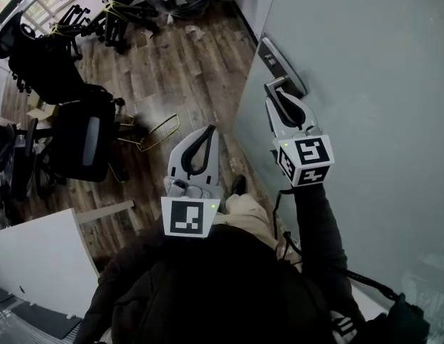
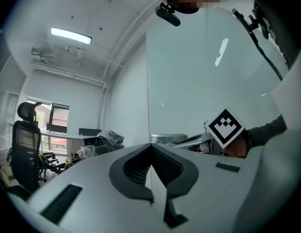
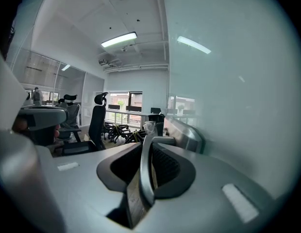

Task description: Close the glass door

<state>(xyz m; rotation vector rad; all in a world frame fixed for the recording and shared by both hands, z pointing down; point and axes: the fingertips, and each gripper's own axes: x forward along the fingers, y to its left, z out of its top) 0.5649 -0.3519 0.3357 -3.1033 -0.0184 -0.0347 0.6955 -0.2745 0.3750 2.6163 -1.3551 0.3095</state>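
the head camera sits atop the person and looks almost straight down past the left gripper [image 1: 210, 129] and right gripper [image 1: 271, 86] to the brown wood-plank floor [image 1: 172, 70], with the pale frosted glass door [image 1: 365, 84] filling its right side. the left gripper's camera rides just behind the jaws, tilted upward at that door, so the white ceiling's long strip lamp [image 2: 71, 35] shows high up. the right gripper's camera looks along the glass, very near it and the brushed metal door handle [image 3: 185, 132], facing the far windows [image 3: 124, 101]. all three views share the door and the black office chairs [image 1: 71, 135]; the head and right gripper views share the handle.
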